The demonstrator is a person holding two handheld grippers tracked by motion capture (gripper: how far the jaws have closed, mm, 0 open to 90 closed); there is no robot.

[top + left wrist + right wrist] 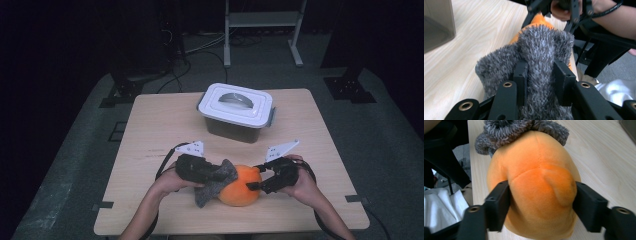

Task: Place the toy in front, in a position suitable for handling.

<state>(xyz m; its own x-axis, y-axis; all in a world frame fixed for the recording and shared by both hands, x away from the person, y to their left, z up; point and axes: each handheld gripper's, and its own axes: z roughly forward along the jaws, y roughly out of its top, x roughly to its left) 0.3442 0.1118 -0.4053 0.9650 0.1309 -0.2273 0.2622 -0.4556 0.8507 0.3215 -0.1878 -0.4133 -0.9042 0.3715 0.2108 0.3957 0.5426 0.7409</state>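
The left claw (215, 174) pinched the grey fuzzy cloth (541, 62); the right claw (541, 207) straddled the orange plush toy (534, 195), best held steady while wiping near the table (165, 125) edge.

Lidded bin on the table
A grey container (235, 127) with white lid (236, 103) — standing mid-table (150, 130), toward the far edge.

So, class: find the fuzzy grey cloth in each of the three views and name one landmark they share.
High view: grey cloth lies low and centre, draped on the left side of the orange plush toy.
Left gripper view: cloth sits centre, pinched by the left gripper.
Right gripper view: cloth is at the top edge, above the toy.
Shared landmark: the orange plush toy.
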